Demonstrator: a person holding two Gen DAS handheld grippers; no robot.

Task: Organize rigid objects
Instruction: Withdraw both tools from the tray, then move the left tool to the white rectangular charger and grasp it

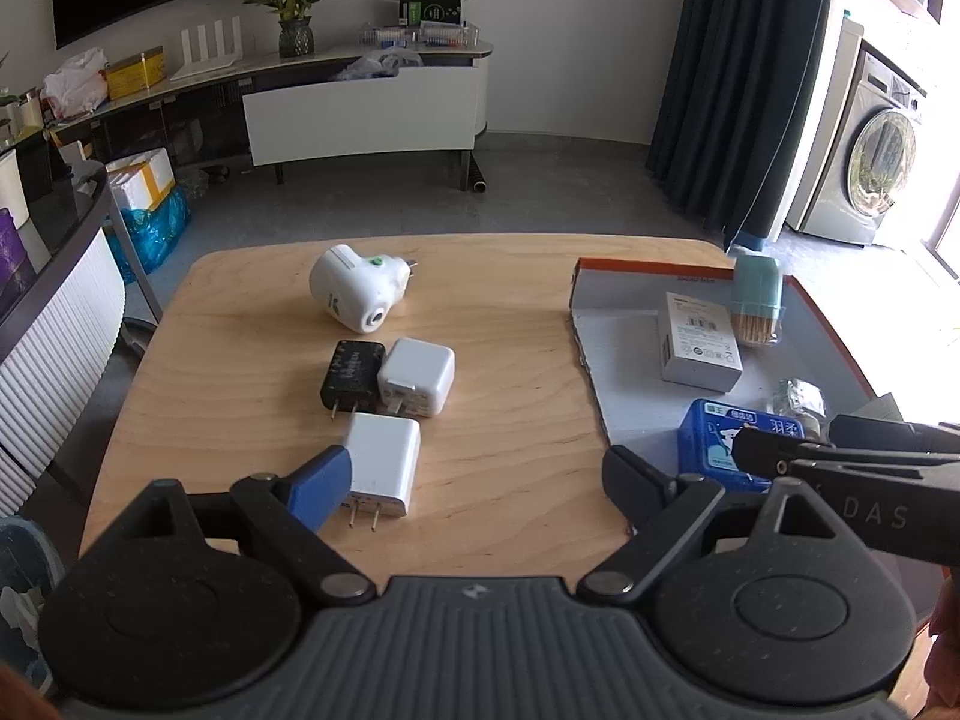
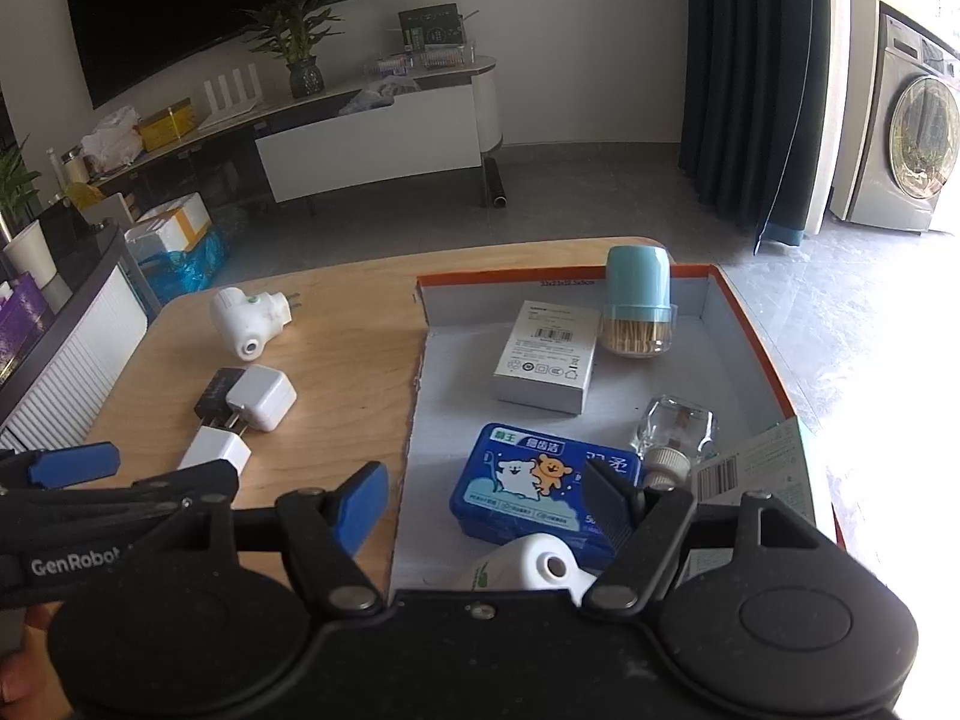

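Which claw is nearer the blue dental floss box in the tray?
Right. The right claw hangs open directly over the blue dental floss box in the cardboard tray. The left claw is open over the wooden table, beside the white charger.

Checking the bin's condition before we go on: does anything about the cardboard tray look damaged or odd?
Yes. The cardboard tray's left wall is missing; the ragged torn edge runs along the wooden table. The items inside look undisturbed.
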